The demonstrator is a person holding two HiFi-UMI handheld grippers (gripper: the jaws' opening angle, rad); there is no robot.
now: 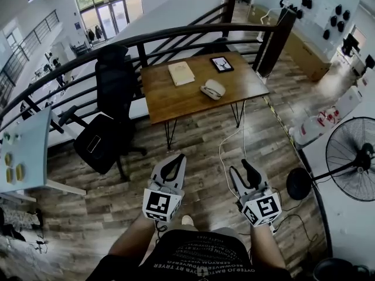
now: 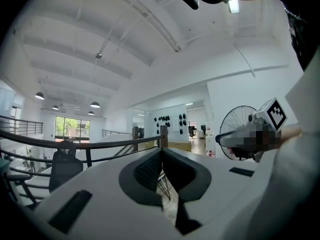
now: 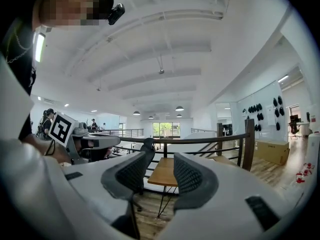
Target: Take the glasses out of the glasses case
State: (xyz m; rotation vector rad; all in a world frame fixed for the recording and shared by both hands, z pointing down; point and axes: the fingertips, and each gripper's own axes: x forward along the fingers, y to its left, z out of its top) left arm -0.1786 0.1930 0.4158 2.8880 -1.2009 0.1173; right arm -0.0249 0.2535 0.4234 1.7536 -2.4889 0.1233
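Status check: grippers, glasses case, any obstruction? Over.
Left hand-held gripper shut, empty; right hand-held gripper open, empty. Glasses case on table, untouched. Only floor between.

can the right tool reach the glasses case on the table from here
Probably not yet: the right tool, jaws apart, hangs well short of the table holding the glasses case. The way there looks free.

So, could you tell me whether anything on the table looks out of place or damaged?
Nothing stands out: the case, book and tablet lie flat on the table, apart from one another, with nothing spilled or visibly broken.
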